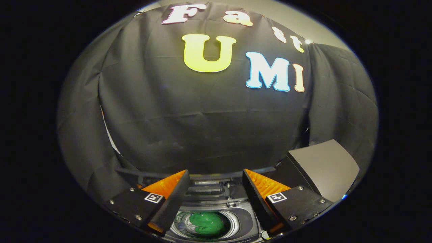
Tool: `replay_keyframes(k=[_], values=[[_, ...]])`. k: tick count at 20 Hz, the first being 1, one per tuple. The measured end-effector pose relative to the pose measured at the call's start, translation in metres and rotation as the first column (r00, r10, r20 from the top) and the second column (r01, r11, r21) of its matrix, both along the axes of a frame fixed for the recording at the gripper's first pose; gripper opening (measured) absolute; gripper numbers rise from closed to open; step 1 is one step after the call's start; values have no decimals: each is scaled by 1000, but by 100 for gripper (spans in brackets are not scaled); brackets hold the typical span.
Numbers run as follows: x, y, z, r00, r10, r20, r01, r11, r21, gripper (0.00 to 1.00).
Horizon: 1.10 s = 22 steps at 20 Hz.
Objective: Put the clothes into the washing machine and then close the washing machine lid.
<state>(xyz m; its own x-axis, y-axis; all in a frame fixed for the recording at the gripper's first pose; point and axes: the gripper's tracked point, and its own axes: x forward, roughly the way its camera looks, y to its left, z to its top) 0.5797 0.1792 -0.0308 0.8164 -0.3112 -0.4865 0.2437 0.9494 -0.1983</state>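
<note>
One green bundle of clothes (206, 223) is lying inside the round drum of the one dark top-loading washing machine (243, 219), showing below and between the fingers. The gripper (214, 179) is hovering above the opening with its two fingers standing wide apart, gripping nothing. To the right, one grey flat washing machine lid (324, 167) is standing raised, tilted up beside the right finger. The drum's mouth is lying open between the fingers.
</note>
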Motion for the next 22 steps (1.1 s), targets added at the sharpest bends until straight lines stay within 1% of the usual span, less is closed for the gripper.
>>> replay_keyframes(k=[2, 4, 8, 9, 10, 13, 16, 19, 22], values=[[25, -6, -12, 998, -6, -67, 7, 1000, 12, 96], [46, -8, -28, 991, 3, -137, 4, 999, 48, 96], [63, -16, -63, 962, 28, -271, 0, 995, 104, 96], [68, -17, -65, 959, 42, -280, -12, 994, 106, 96], [76, -19, -61, 960, 49, -277, -19, 994, 110, 96], [67, -17, -70, 958, 52, -283, -17, 992, 125, 97], [64, -15, -65, 969, 64, -239, -35, 992, 123, 98], [42, -12, -65, 976, 75, -207, -52, 992, 115, 98], [28, -10, -63, 984, 83, -160, -67, 992, 106, 98]])
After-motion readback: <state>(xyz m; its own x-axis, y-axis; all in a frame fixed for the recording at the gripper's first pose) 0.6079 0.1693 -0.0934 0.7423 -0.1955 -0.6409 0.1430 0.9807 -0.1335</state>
